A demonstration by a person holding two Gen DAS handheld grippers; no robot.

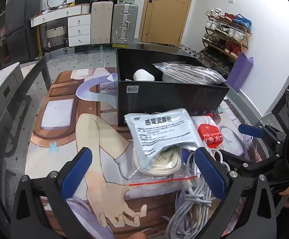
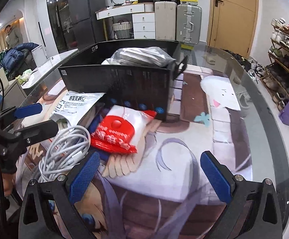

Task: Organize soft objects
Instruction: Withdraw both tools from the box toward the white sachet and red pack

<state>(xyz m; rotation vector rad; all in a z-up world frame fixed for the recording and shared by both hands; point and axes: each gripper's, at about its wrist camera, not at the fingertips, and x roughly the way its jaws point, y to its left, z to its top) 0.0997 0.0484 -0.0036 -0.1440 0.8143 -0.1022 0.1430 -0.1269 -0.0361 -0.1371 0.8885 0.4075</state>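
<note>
While both tongs hung released, I figured the left tongs [image 1: 142, 172] should've pinched the flat white printed medicine pouch [image 1: 160, 131] by its edge.

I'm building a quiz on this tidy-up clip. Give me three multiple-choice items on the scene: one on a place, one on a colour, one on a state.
1. Where does the clear plastic bag of grey fabric lie?
A. inside the black cardboard box
B. on the shoe rack
C. under the table

2. What colour is the round lid on the white wet-wipes pack?
A. green
B. red
C. yellow

3. How stands the right hand-held gripper?
A. shut on the cable
B. shut on the pouch
C. open, holding nothing

Answers:
1. A: the clear plastic bag of grey fabric rests in the black cardboard box.
2. B: the lid on the white wet-wipes pack is red.
3. C: the right hand-held gripper has its blue fingers wide apart over the printed mat.
</note>
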